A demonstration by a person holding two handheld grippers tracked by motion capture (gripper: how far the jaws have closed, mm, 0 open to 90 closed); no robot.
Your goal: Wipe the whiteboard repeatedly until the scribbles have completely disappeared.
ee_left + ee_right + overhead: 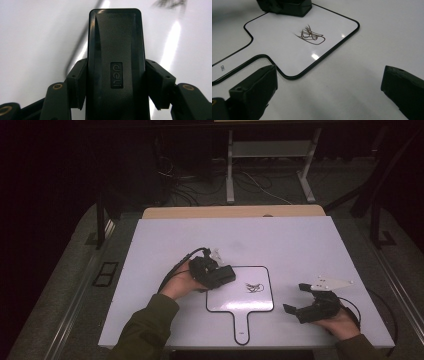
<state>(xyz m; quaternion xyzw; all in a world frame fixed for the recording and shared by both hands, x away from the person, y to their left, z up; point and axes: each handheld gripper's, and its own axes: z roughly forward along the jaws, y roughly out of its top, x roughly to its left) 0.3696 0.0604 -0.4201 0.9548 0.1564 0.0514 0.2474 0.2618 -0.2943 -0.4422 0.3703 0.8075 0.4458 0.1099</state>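
High view – left gripper [226, 274]: left of the middle of the frame, its fingers clenched on a black eraser [223, 275] at the top left corner of the small whiteboard [226, 301].
High view – small whiteboard: a paddle shape with a black edge and a handle that points to the bottom of the frame. It lies flat on the white table [300, 245]. A dark scribble [254, 287] sits in its upper right part.
High view – right gripper [295, 298]: lower right of the frame, resting near the table, well apart from the board.

Left gripper view – eraser [116, 65]: a black block in the middle of the frame, with one finger [77, 82] pressed on each long side.
Left gripper view – how it will handle: it looks hard, light and smooth, so it could slip. Holding it by the two long sides, as now, looks best.

Right gripper view – fingers [254, 91]: wide apart at the bottom corners, with nothing between them.
Right gripper view – scribble [311, 35]: upper middle of the frame, on the shiny board. The eraser [287, 6] is at the top edge, near it but not on it.
Right gripper view – board: thin and stiff. It may slide when rubbed, so a push on its handle could hold it.
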